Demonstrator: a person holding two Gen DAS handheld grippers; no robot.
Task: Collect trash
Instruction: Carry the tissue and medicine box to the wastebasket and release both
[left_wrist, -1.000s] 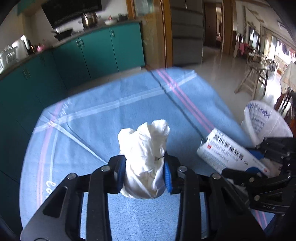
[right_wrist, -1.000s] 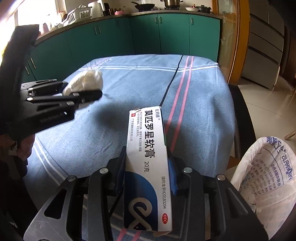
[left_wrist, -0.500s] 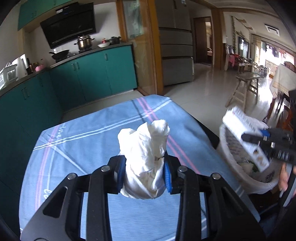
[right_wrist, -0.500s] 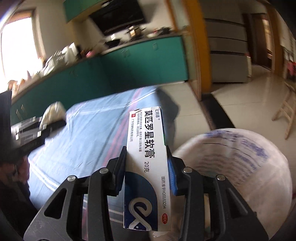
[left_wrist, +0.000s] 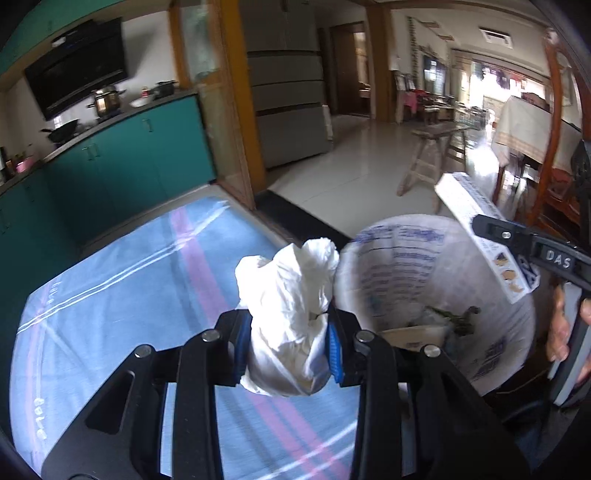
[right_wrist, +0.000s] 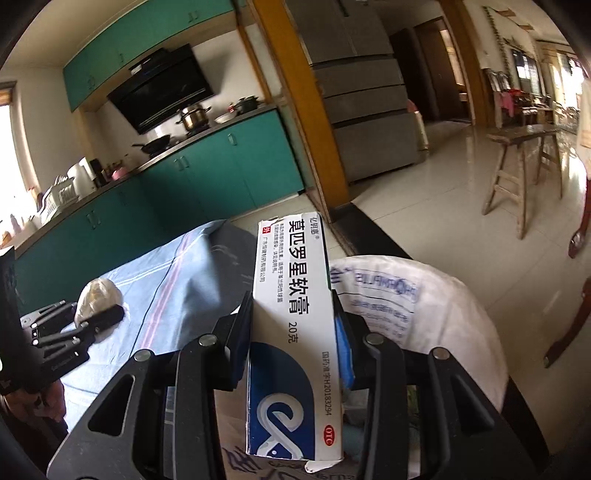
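**A:** Starting with the left wrist view, what does the left gripper have?

**B:** Its two blue-padded jaws are clamped on a crumpled white tissue wad, which stands up out of the fingers. Beneath and ahead-left of the tool lies the blue striped tablecloth. Just to the right of the wad, touching it in the picture, is the rim of a bin lined with a white printed bag; some scraps and a bit of greenery lie at its bottom.

**A:** And the other tool in that view?

**B:** The right gripper reaches in from the right edge, above the far side of the bag's mouth, holding a white medicine box that slants up and to the left. A hand grips the handle below it.

**A:** Now the right wrist view?

**B:** The right gripper is closed on the medicine box, pads pressing its long sides; the box points forward along the fingers, blue end nearest the camera. The bag-lined bin sits directly under and to the right of the tool. Off to the left, over the tablecloth, the left gripper carries the tissue wad.

**A:** Anything further off?

**B:** Teal cabinets beyond the table, a wooden stool on the tiled floor to the right
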